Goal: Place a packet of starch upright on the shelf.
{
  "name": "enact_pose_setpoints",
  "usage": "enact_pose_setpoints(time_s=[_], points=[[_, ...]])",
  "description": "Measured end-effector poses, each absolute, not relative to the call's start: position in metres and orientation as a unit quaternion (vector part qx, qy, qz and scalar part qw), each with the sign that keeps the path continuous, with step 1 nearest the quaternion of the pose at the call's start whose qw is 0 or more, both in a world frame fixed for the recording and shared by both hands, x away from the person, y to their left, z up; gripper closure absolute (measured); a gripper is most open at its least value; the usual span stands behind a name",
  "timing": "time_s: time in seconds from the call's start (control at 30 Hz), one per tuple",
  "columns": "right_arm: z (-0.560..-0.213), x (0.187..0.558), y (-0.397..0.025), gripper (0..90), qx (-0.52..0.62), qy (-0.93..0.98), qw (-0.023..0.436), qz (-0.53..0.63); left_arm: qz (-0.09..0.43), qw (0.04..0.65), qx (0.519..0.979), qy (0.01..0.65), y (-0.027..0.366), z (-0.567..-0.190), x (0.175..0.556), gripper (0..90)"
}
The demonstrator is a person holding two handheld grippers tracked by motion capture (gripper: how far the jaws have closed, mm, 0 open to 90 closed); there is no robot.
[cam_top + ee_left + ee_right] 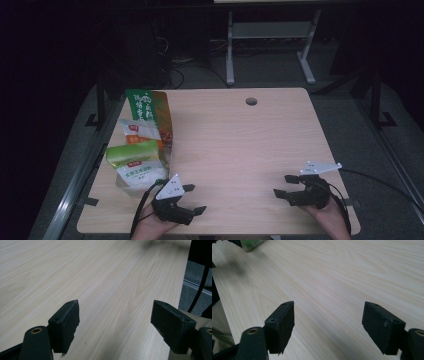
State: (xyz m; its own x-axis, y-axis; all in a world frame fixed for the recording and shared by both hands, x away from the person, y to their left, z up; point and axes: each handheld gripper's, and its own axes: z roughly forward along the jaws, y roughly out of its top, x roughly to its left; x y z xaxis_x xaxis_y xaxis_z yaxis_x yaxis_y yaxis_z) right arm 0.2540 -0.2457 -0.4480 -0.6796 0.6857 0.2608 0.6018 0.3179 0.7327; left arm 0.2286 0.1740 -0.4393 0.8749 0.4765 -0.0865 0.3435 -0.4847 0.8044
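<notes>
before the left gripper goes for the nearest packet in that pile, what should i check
1. Left gripper jaws apart with nothing between them: ok.
2. Right gripper jaws apart and empty, resting far from the pile near the light wooden table's right side: ok.
3. Nearest white packet with a green top within short reach of the left gripper, just beyond it: ok.
4. That packet lies free to lift: not ok, it overlaps the white and orange packet and the tall green and orange bag behind it.
5. Left gripper pointed at the pile: not ok, its own view looks across bare wood.
6. Packet sealed: cannot tell.
</notes>
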Motion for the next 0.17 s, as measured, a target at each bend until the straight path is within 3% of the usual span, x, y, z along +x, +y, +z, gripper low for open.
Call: enact_pose_setpoints(time_s=[0.17], points=[[-0.4475,0.245,-0.2457,24.2,0.391,0.802,0.065,0.448,0.074,0.447,0.861,0.232,0.1722,-0.4402,0.2285,21.4]])
